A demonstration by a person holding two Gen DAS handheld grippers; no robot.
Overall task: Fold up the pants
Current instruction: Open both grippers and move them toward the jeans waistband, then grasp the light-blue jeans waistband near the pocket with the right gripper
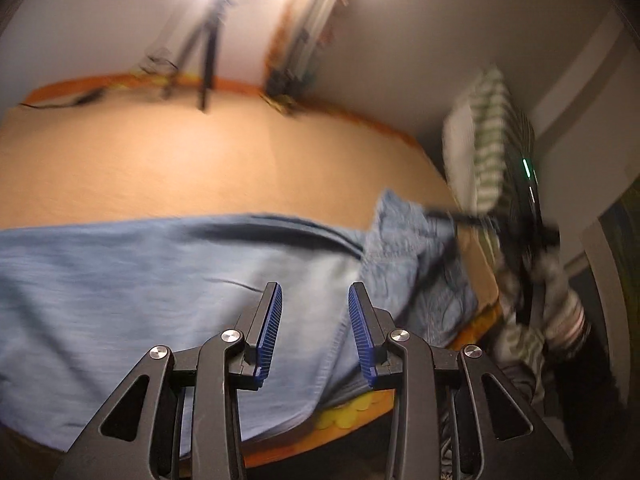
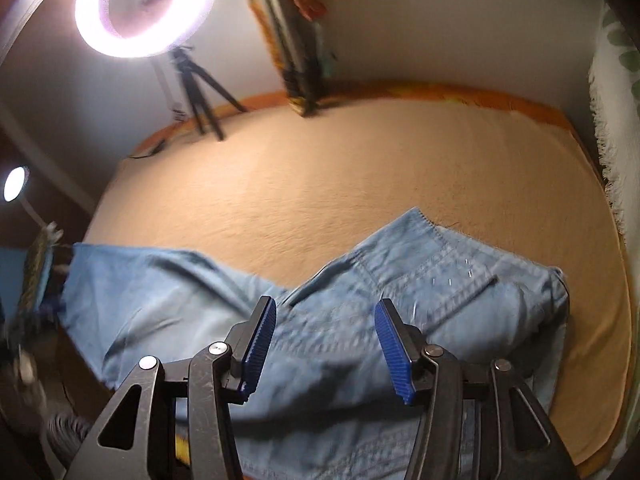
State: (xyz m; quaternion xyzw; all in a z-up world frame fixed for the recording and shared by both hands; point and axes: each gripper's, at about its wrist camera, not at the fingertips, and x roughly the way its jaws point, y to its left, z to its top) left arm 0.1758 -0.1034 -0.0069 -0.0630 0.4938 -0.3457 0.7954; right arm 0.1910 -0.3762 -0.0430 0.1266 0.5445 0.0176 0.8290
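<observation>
Light blue pants point(image 1: 120, 280) lie spread flat on a peach bed cover point(image 1: 200, 160), along its near edge. My left gripper point(image 1: 315, 288) hangs open over one leg, its blue pads point(image 1: 272, 332) apart with nothing pinched between them. In the right wrist view the pants point(image 2: 160, 308) show their waist and pocket end point(image 2: 460, 280) at the right. My right gripper point(image 2: 326, 302) stands open above that part with no cloth between its pads. The left wrist view shows the right gripper point(image 1: 520, 232) only as a dark blur by the waist end, on a patterned sleeve point(image 1: 560, 312).
A lit ring light point(image 2: 146, 4) on a tripod point(image 2: 200, 84) stands at the far side of the bed. Folded stands point(image 2: 296, 40) lean on the wall. A white and green fringed cloth point(image 2: 612, 120) hangs at the right. An orange patterned sheet point(image 1: 348, 412) shows at the near edge.
</observation>
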